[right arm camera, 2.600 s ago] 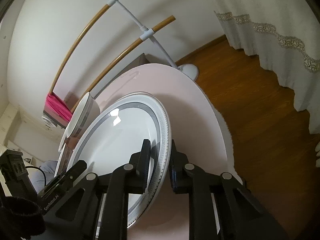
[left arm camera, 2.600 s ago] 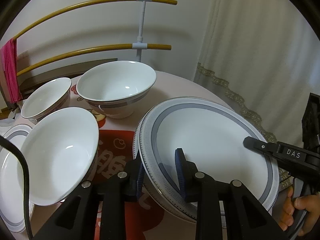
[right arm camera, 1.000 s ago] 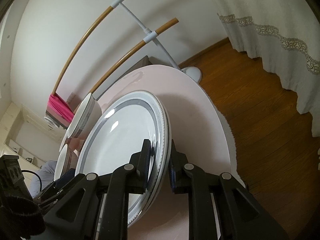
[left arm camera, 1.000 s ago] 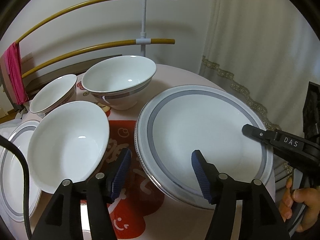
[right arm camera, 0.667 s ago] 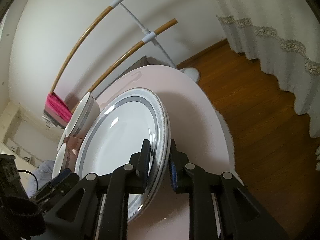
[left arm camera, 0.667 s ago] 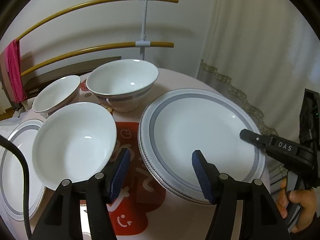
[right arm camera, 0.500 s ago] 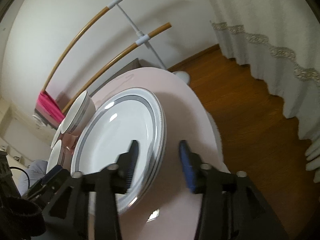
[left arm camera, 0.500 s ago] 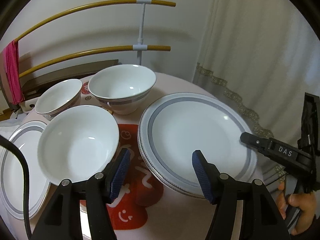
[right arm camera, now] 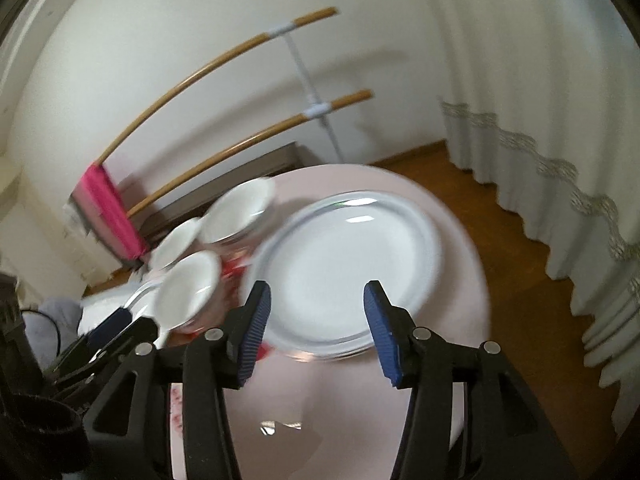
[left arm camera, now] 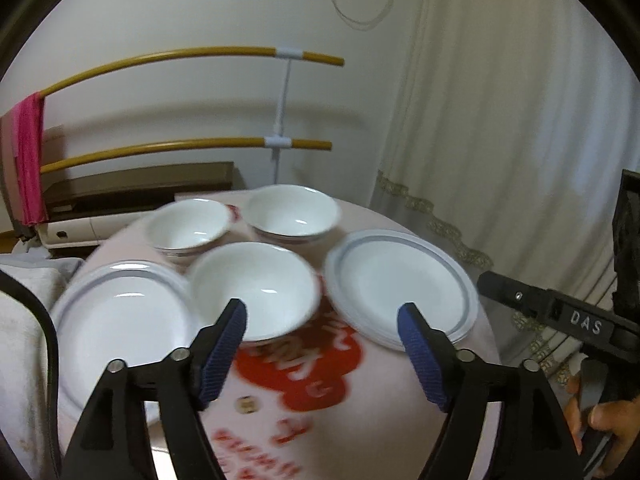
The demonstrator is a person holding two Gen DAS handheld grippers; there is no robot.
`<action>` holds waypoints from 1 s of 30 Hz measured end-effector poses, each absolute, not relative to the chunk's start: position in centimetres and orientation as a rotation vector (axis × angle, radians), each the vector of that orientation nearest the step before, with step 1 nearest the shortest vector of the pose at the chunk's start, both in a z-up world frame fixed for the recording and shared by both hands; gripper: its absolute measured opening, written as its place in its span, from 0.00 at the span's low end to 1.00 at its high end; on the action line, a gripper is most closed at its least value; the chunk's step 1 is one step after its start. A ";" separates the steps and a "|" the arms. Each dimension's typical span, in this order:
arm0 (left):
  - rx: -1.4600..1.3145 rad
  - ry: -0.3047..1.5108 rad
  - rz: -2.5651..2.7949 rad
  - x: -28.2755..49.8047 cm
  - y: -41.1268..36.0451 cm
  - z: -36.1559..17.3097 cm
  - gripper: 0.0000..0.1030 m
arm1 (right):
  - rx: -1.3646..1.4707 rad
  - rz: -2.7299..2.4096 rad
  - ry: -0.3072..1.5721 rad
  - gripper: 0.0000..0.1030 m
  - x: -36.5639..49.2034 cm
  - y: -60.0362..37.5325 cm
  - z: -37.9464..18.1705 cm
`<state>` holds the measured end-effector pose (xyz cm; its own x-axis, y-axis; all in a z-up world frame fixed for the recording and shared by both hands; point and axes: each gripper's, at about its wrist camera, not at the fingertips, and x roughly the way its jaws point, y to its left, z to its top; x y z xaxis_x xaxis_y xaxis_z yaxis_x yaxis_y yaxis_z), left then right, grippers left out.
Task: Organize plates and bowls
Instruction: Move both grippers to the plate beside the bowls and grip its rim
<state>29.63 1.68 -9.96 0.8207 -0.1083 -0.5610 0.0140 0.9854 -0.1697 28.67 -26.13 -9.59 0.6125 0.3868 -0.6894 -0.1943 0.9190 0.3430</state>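
Both tools hang above the near side of the round table [left arm camera: 384, 420], and neither has hold of anything. The left gripper [left arm camera: 322, 344] has its blue-padded jaws spread wide, with nothing between them but the view of the dishes beyond. The right gripper [right arm camera: 318, 324] is likewise spread, its jaws framing the stack of plates [right arm camera: 348, 264] that lies flat on the table ahead of it and slightly below. Seen from the left tool, that stack [left arm camera: 400, 284] sits ahead and to the right, near the table's edge. A single plate [left arm camera: 120, 312] lies ahead to the left, partly under the rim of the nearest bowl [left arm camera: 256, 288], which is straight ahead. Two more bowls [left arm camera: 188, 230] [left arm camera: 290, 214] stand farther off, side by side and unstacked. With the plates on the right resting one on another and level, that part looks settled. The three loose bowls and the lone plate appear to be what remains, so the wide jaws suit a fresh reach, probably toward the nearest bowl. Both views are blurred, so the fine rim pattern is hard to read.
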 end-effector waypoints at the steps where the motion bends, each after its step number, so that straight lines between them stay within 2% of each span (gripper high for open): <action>1: -0.166 0.596 -0.049 28.9 2.9 -9.9 0.77 | 0.232 0.360 0.845 0.53 28.1 -24.7 -9.4; 6: -0.219 0.572 0.031 25.8 9.8 -10.2 0.78 | 0.167 0.433 0.842 0.53 25.8 -17.6 -9.5; 11: -0.203 0.603 0.090 24.6 15.9 -11.5 0.78 | 0.198 0.496 0.903 0.55 24.8 -12.4 -11.9; 20: -0.203 0.710 0.100 27.2 22.7 -15.0 0.76 | 0.188 0.494 0.995 0.55 25.2 -5.8 -16.8; 25: -0.222 0.759 0.108 29.9 24.9 -16.1 0.68 | 0.176 0.498 1.005 0.55 25.8 -3.7 -18.3; 27: -0.233 0.769 0.097 31.0 25.0 -16.3 0.57 | 0.151 0.496 1.005 0.55 26.2 -2.8 -18.9; 30: -0.236 0.773 0.083 32.1 25.8 -16.5 0.55 | 0.151 0.504 1.016 0.55 26.5 -2.3 -19.6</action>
<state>32.05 25.78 -16.46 0.7141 -0.0116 -0.6999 -0.1608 0.9704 -0.1802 26.50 -2.28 -19.57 0.4244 0.4697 -0.7741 -0.3319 0.8761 0.3496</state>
